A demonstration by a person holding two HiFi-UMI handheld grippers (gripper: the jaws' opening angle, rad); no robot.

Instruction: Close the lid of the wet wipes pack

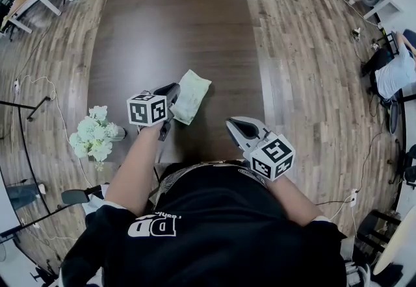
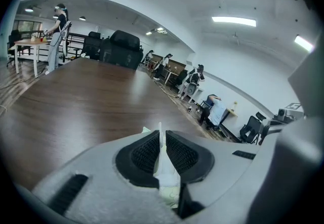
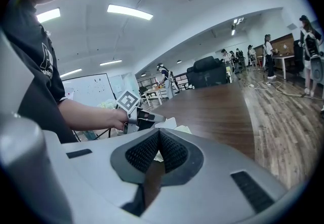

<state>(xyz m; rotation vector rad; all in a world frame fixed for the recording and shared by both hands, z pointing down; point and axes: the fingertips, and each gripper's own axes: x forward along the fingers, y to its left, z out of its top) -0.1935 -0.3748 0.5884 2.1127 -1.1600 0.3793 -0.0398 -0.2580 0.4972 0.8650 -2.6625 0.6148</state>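
The pale green wet wipes pack (image 1: 190,96) lies on the dark wooden table (image 1: 175,19) near its front edge. My left gripper (image 1: 173,93) is at the pack's left side, shut on a thin white edge of it. In the left gripper view that white edge (image 2: 160,132) stands upright, pinched between the black pads (image 2: 144,153) of the left gripper (image 2: 162,136). My right gripper (image 1: 239,127) hovers to the right of the pack, apart from it. Seen in the right gripper view, the right gripper (image 3: 158,133) is shut with nothing in it, and the pack (image 3: 174,125) shows just beyond it.
A bunch of white flowers (image 1: 94,136) stands on the floor off the table's left front corner. A person (image 1: 396,71) sits at the far right of the room. Cables run across the wooden floor (image 1: 305,52), and desks and office chairs (image 2: 121,45) stand beyond the table.
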